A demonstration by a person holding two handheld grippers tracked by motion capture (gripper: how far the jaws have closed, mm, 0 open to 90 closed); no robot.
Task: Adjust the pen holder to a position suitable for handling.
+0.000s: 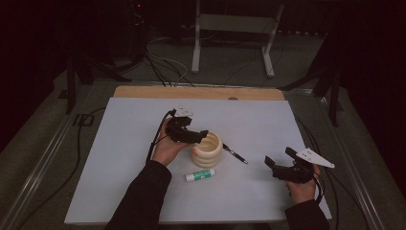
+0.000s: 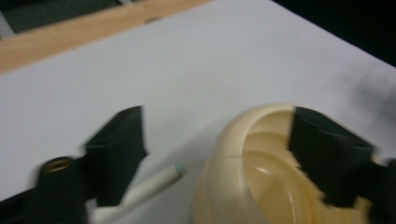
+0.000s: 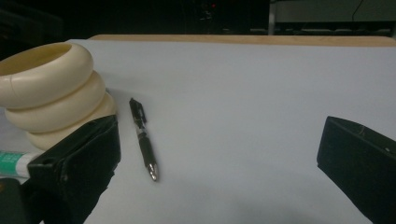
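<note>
The cream ribbed holder (image 1: 207,149) stood upright at mid-worktop (image 1: 119,143), a black pen (image 1: 234,154) and a glue stick (image 1: 200,175) lying beside it. The left hand-held gripper (image 1: 197,136) hung over its rim, jaws spread, one inside the mouth, gripping nothing. The right hand-held gripper (image 1: 280,163) waited open, well apart. The holder looked rigid, light and smooth; its rim wall seemed the best purchase.
</note>
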